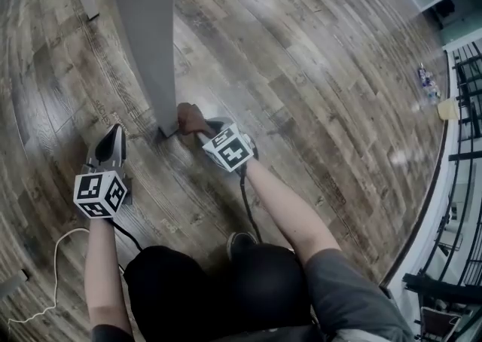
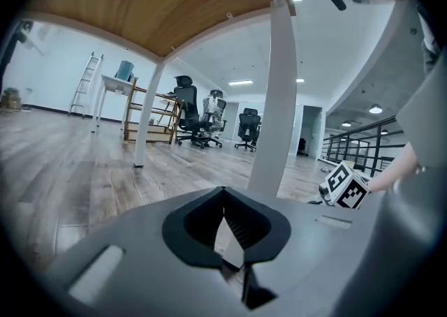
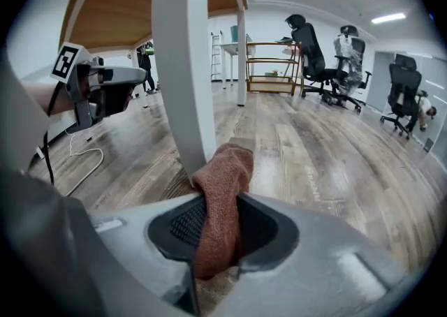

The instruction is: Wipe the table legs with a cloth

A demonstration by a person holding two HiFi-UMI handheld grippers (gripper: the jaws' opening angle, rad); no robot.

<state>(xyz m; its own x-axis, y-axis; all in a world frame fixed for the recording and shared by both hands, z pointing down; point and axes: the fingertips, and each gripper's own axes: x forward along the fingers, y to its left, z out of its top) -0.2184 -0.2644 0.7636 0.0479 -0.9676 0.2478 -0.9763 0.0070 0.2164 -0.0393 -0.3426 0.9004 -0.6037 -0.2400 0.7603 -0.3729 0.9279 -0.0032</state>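
Note:
A white table leg [image 1: 147, 39] stands on the wooden floor, its foot just ahead of both grippers. My right gripper [image 1: 205, 129] is shut on a reddish-brown cloth [image 1: 190, 116], which touches the leg's right side close to the foot. In the right gripper view the cloth [image 3: 223, 190] hangs between the jaws against the leg [image 3: 185, 64]. My left gripper [image 1: 115, 137] is shut and holds nothing. It sits low, left of the leg and apart from it. The left gripper view shows the leg [image 2: 276, 99] ahead and the right gripper's marker cube [image 2: 343, 184].
A white cable [image 1: 56, 258] trails on the floor at the lower left. Another table leg [image 2: 147, 116], office chairs [image 2: 192, 116], a wooden shelf [image 3: 269, 64] and a ladder [image 2: 82, 85] stand farther off. A black railing [image 1: 463, 107] runs along the right edge.

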